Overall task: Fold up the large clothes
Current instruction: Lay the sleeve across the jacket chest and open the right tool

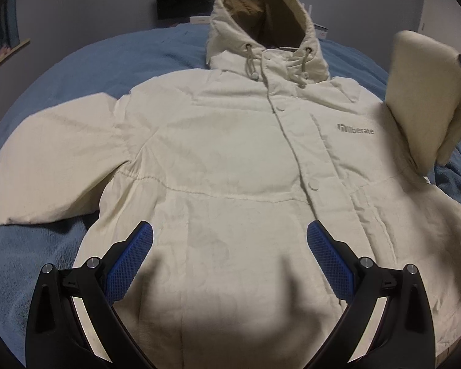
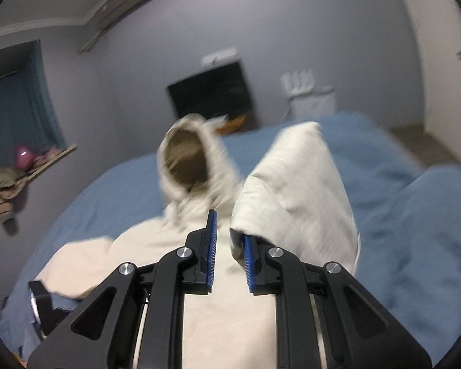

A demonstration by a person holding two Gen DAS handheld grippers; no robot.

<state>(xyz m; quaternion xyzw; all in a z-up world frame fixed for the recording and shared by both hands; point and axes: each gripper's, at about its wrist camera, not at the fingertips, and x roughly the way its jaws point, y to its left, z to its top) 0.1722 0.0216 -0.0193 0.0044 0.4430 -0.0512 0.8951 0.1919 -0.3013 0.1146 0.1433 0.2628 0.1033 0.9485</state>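
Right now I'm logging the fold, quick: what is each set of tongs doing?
Left tongs: open, empty, above the jacket.
Right tongs: shut on the jacket's sleeve, lifted off the bed.

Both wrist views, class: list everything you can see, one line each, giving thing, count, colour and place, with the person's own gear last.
jacket: one, cream, hooded, lying front-up on the bed, snaps closed.
lifted sleeve: one, cream, raised off the bed at the jacket's side, its end at the right gripper.
blanket: one, blue, covering the bed under the jacket.
dark screen: one, black, against the far wall.
curtain: one, teal, on the left of the right wrist view.
door: one, white, far right.
shelf clutter: several blurred pink and tan items, left wall.
left gripper: one, black with blue pads, open above the jacket's lower front.
right gripper: one, black with blue pads, nearly closed, sleeve fabric at one pad.
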